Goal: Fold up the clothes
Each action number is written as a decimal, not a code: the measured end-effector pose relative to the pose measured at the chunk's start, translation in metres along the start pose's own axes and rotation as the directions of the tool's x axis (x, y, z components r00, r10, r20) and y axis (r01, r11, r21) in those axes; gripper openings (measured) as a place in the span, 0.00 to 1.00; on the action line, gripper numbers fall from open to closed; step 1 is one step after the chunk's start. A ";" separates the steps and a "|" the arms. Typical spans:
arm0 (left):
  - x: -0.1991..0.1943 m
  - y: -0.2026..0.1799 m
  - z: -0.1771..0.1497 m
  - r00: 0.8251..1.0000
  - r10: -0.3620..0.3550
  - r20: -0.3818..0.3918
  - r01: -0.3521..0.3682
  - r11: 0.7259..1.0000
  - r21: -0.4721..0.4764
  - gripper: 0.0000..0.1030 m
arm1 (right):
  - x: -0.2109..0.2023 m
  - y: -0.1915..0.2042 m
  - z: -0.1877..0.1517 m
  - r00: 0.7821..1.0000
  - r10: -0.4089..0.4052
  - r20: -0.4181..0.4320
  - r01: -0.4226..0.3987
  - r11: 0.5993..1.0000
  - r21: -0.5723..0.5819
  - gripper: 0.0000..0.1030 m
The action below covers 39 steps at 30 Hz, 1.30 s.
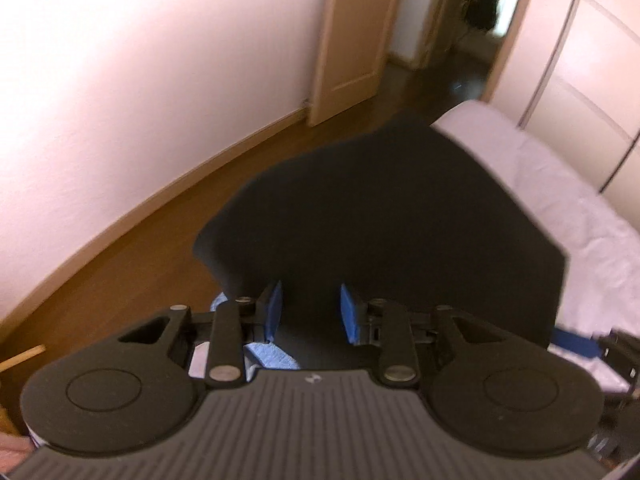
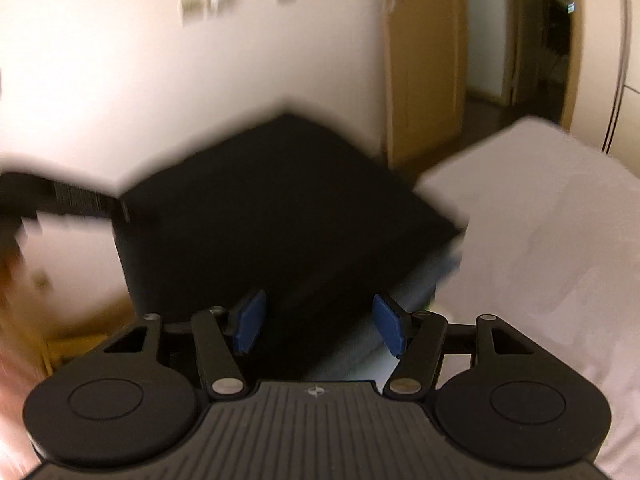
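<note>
A dark, near-black garment (image 1: 380, 220) is raised in front of my left gripper (image 1: 310, 300) and spreads out over the bed's edge and the floor. The left gripper's blue pads (image 1: 274, 308) stand close together with the dark cloth filling the gap, so the gripper is shut on it. In the right wrist view the same garment (image 2: 280, 208) is blurred and lies ahead of my right gripper (image 2: 318, 316). That gripper's blue pads (image 2: 250, 322) stand well apart, open, with cloth between them that they do not press.
A bed with a white sheet (image 1: 560, 208) (image 2: 540, 248) fills the right side. A wooden floor (image 1: 140, 240), a pale wall and a wooden door (image 1: 352, 40) lie to the left and ahead. Light-blue cloth (image 1: 272, 356) shows under the left gripper.
</note>
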<state>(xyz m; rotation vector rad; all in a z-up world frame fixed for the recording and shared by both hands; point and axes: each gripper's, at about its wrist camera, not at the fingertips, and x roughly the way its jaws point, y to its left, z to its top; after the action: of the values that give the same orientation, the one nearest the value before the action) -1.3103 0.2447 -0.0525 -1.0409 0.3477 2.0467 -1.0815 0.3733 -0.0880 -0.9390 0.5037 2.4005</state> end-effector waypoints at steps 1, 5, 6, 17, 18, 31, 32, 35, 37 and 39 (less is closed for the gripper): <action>-0.005 -0.001 0.001 1.000 0.010 -0.008 -0.010 1.000 -0.010 0.26 | 0.001 0.001 -0.001 1.000 0.005 -0.015 -0.004 1.000 0.008 0.59; -0.041 -0.007 -0.001 0.999 0.025 -0.021 -0.026 0.999 -0.034 0.29 | -0.024 -0.002 0.009 0.999 0.026 0.020 -0.028 0.995 0.093 0.62; -0.053 -0.008 -0.004 0.999 0.026 -0.025 -0.027 0.999 -0.042 0.33 | -0.032 -0.002 0.011 0.999 0.028 0.029 -0.031 0.994 0.106 0.63; -0.164 -0.054 -0.039 0.997 0.077 0.023 -0.077 0.997 0.027 0.73 | -0.115 -0.005 0.009 0.995 0.061 0.076 -0.079 0.960 0.267 0.92; -0.171 -0.059 -0.041 0.995 0.088 0.036 -0.089 0.995 0.039 0.78 | -0.122 -0.004 0.008 0.995 0.063 0.081 -0.083 0.960 0.267 0.93; -0.240 -0.102 -0.091 0.982 0.167 0.089 -0.172 0.984 0.054 0.99 | -0.209 0.001 -0.019 0.991 0.060 0.120 -0.085 0.972 0.218 0.98; -0.243 -0.105 -0.095 0.982 0.170 0.086 -0.175 0.983 0.052 0.99 | -0.215 0.000 -0.022 0.991 0.058 0.120 -0.083 0.975 0.208 0.98; -0.250 -0.116 -0.109 0.981 0.178 0.074 -0.182 0.982 0.045 0.99 | -0.230 -0.003 -0.028 0.992 0.043 0.120 -0.064 0.981 0.182 0.99; -0.254 -0.122 -0.118 0.980 0.184 0.074 -0.187 0.982 0.036 0.99 | -0.238 -0.005 -0.033 0.992 0.041 0.120 -0.061 0.985 0.162 1.00; -0.258 -0.128 -0.127 0.979 0.190 0.073 -0.192 0.981 0.019 0.99 | -0.247 -0.009 -0.039 0.991 0.059 0.123 -0.076 0.988 0.135 1.00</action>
<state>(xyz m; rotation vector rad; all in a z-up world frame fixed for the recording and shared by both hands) -1.0545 0.1206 0.0812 -0.9474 0.4514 2.2380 -0.9007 0.2812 0.0578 -0.7247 0.6584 2.4280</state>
